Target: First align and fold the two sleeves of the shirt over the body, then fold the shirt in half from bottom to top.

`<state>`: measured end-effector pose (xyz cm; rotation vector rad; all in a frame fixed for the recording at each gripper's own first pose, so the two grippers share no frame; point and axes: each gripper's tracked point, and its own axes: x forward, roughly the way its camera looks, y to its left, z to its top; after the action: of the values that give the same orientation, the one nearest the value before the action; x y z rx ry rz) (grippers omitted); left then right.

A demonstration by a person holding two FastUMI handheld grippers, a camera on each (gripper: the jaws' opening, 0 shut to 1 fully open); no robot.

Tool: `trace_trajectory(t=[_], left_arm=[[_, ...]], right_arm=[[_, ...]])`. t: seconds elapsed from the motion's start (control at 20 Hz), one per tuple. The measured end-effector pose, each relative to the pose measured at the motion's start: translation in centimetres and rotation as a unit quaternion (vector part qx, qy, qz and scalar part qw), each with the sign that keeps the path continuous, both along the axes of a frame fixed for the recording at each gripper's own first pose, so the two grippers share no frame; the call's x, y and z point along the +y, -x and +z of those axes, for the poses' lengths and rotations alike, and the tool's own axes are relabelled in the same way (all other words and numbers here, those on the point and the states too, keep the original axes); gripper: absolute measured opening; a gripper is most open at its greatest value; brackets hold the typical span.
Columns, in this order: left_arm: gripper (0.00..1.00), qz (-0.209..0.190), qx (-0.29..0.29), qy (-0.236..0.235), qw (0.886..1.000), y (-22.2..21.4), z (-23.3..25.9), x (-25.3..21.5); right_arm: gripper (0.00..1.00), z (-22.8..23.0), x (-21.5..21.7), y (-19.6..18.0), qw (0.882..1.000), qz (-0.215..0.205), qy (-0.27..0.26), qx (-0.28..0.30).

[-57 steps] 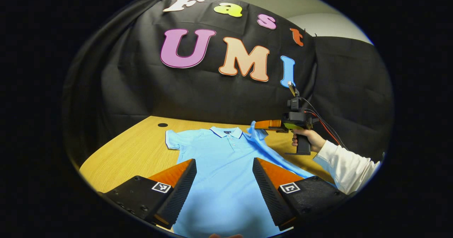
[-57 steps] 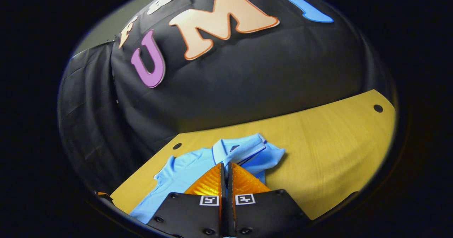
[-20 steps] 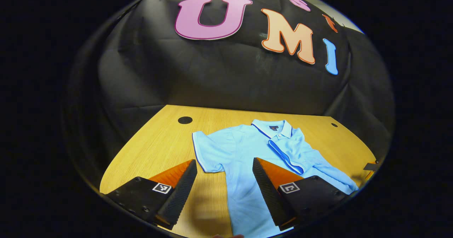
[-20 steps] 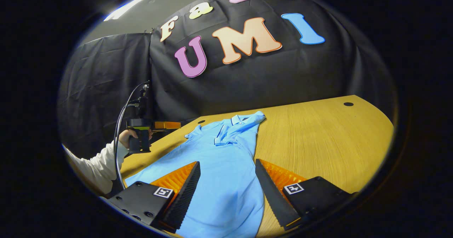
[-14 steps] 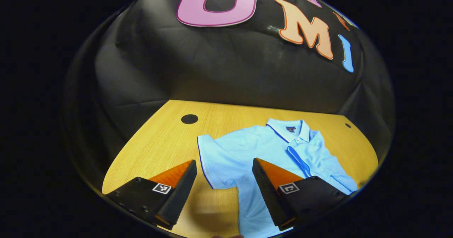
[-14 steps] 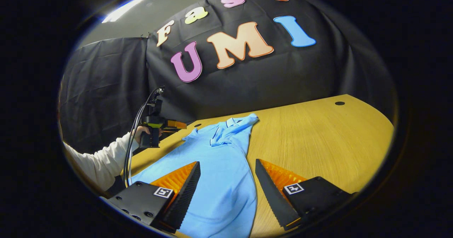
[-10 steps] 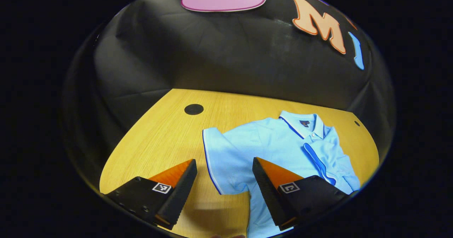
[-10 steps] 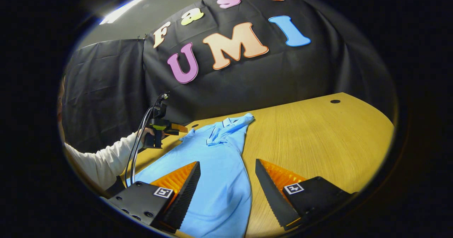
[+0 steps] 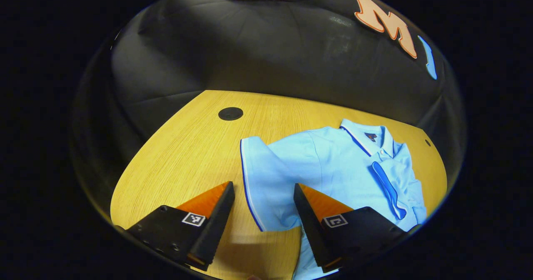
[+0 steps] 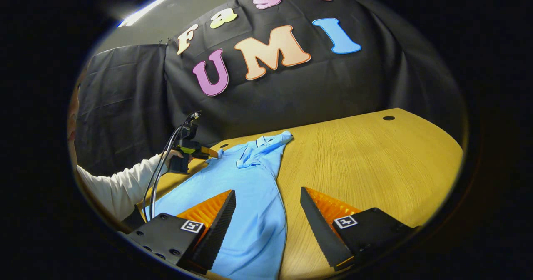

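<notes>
A light blue polo shirt lies flat on the wooden table, collar toward the back. One sleeve is folded over the body; the other sleeve is spread out to the side. My left gripper is open, low over that spread sleeve, with the sleeve's hem between its fingers. In the right gripper view the shirt runs away from me. My right gripper is open above its lower part, holding nothing. The left gripper shows at the shirt's far sleeve, held by a hand.
A person's white sleeve and a cable reach in from the left of the right gripper view. Round holes sit near the table's back corners. Bare wood stretches to the right of the shirt.
My right gripper let go of the sleeve it held, leaving it folded on the body, and drew back, open. My left gripper moved over to the spread sleeve and dropped closer.
</notes>
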<state>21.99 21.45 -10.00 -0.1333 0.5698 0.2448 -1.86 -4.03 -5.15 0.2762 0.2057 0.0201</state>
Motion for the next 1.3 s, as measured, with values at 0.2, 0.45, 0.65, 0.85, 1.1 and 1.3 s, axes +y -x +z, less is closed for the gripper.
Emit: trace_trajectory(t=[0.2,0.45,0.65,0.85,1.1,1.3], left_arm=[[0.64,0.002,0.004,-0.02,1.0,0.1,-0.3,0.5],[0.38,-0.025,0.009,-0.023,0.999,0.1,-0.4,-0.7],[0.13,-0.024,0.016,-0.03,0.999,-0.3,-0.4,-1.2],[0.0,-0.023,0.021,-0.021,0.999,0.1,-0.3,-1.8],[0.0,-0.051,-0.021,-0.008,0.998,-0.9,3.6,-5.0],[0.0,-0.107,-0.048,-0.011,0.993,-1.6,6.8,-10.1]], right_arm=[[0.97,-0.8,-0.5,-0.1,1.0,-0.006,-0.011,0.007],[0.98,-1.1,-0.7,0.0,1.0,-0.007,-0.023,0.013],[0.97,0.0,-0.5,0.3,1.0,-0.004,-0.021,0.0],[0.97,-0.1,-0.9,0.6,1.0,-0.009,-0.011,0.002],[0.97,-0.8,-0.6,0.9,1.0,-0.002,-0.001,0.015],[0.97,-0.7,-1.1,0.9,1.0,-0.007,-0.001,0.012]])
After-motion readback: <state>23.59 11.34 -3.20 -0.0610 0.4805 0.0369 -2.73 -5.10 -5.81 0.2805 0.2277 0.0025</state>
